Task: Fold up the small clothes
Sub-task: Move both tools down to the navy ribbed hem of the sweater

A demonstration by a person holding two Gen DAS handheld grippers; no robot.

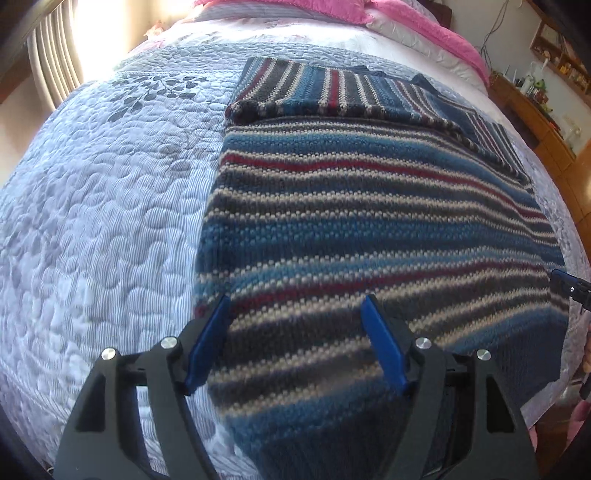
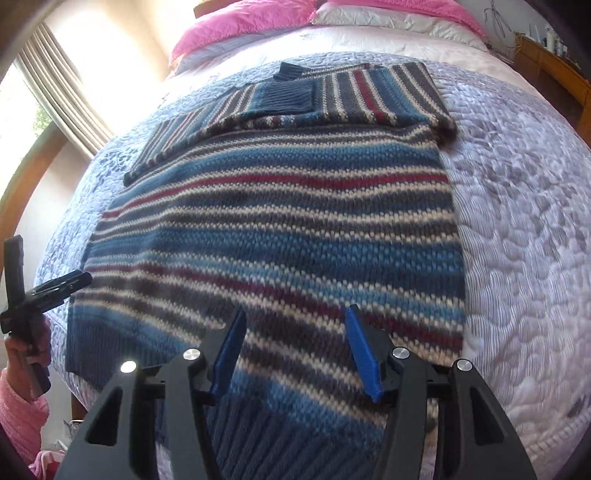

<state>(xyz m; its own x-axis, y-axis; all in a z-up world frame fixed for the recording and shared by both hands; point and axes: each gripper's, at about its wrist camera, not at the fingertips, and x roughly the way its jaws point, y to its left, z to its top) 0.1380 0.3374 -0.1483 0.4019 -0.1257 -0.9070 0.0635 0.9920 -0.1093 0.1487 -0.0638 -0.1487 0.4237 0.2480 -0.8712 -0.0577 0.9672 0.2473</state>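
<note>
A striped knit sweater (image 1: 369, 229) in blue, grey, cream and red lies flat on the quilted bed, both sleeves folded across its far end (image 1: 332, 92). My left gripper (image 1: 295, 314) hovers open over the sweater's near left edge, nothing between its blue fingers. In the right wrist view the same sweater (image 2: 277, 221) fills the middle, its ribbed hem (image 2: 258, 424) nearest. My right gripper (image 2: 295, 325) stands open above the hem's right part. The left gripper (image 2: 48, 288) shows at the far left, held by a hand in a pink sleeve.
A pale blue-grey quilt (image 1: 92, 221) covers the bed, with pink pillows (image 2: 240, 26) at the head. A wooden shelf with small items (image 1: 546, 85) runs along the right wall. A curtained window (image 2: 55, 85) is on the left.
</note>
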